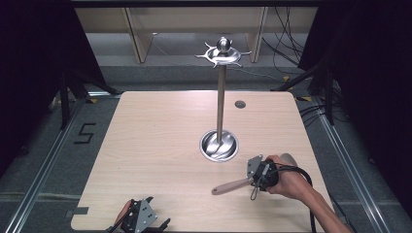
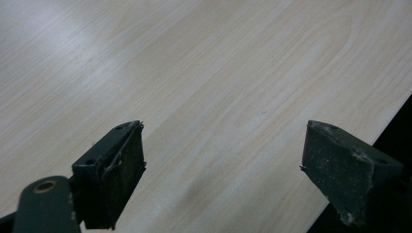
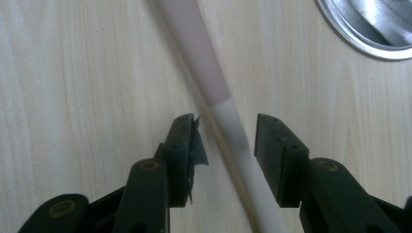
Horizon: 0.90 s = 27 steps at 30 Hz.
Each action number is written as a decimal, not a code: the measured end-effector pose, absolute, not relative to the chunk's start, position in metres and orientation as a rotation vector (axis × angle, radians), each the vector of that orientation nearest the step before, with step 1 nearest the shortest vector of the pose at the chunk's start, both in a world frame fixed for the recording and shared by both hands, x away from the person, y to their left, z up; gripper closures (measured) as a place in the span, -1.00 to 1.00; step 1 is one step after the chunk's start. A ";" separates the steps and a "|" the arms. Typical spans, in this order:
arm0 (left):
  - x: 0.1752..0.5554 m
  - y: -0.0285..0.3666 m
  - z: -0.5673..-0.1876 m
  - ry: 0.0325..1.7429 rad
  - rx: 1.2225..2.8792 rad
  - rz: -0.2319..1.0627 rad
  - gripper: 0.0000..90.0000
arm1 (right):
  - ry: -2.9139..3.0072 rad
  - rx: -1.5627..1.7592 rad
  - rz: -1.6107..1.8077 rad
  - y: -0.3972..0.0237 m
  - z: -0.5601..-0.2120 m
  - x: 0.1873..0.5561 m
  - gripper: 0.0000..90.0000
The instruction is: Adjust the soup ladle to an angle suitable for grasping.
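The pale wooden table [image 1: 160,145] carries a tall metal stand [image 1: 221,102] whose round base dish [image 1: 219,145] sits right of centre. Near the front right edge lies a utensil handle [image 1: 232,186], long axis slanting, free end pointing left toward the front. The right claw [image 3: 224,145] straddles it, jaws apart, not visibly pressing. The left claw [image 2: 221,170] gapes wide over bare wood.

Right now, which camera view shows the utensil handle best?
The right gripper view: the utensil handle passes close up between the right gripper jaws, with gaps both sides. The high view shows it small, lying on the table. The left gripper view shows bare tabletop.
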State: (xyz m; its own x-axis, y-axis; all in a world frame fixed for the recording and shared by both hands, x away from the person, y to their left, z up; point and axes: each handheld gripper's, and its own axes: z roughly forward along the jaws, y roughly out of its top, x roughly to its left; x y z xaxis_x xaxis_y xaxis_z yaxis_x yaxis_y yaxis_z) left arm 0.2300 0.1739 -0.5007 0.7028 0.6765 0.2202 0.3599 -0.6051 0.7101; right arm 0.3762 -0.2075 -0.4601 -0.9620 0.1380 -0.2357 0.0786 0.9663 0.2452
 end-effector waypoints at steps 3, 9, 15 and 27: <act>0.230 0.174 -0.501 0.785 2.259 0.635 -0.67 | 2.861 0.090 0.312 -0.205 -0.460 0.381 0.36; 0.230 0.174 -0.500 0.786 2.257 0.634 -0.67 | 2.893 0.071 0.260 -0.199 -0.463 0.385 0.44; 0.229 0.174 -0.501 0.785 2.255 0.634 -0.67 | 2.908 0.009 0.224 -0.194 -0.465 0.391 0.47; 0.229 0.171 -0.502 0.808 2.211 0.637 -0.67 | 2.942 -0.023 0.134 -0.188 -0.473 0.396 0.53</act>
State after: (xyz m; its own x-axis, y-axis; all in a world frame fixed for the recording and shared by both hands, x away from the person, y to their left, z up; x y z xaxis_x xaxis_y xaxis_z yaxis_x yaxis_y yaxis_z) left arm 0.2290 0.1713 -0.5025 0.6863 0.6984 0.2031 0.3608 -0.5694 0.7387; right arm 0.3962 -0.1877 -0.4728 -0.9806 -0.0066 -0.1957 -0.0244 0.9958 0.0886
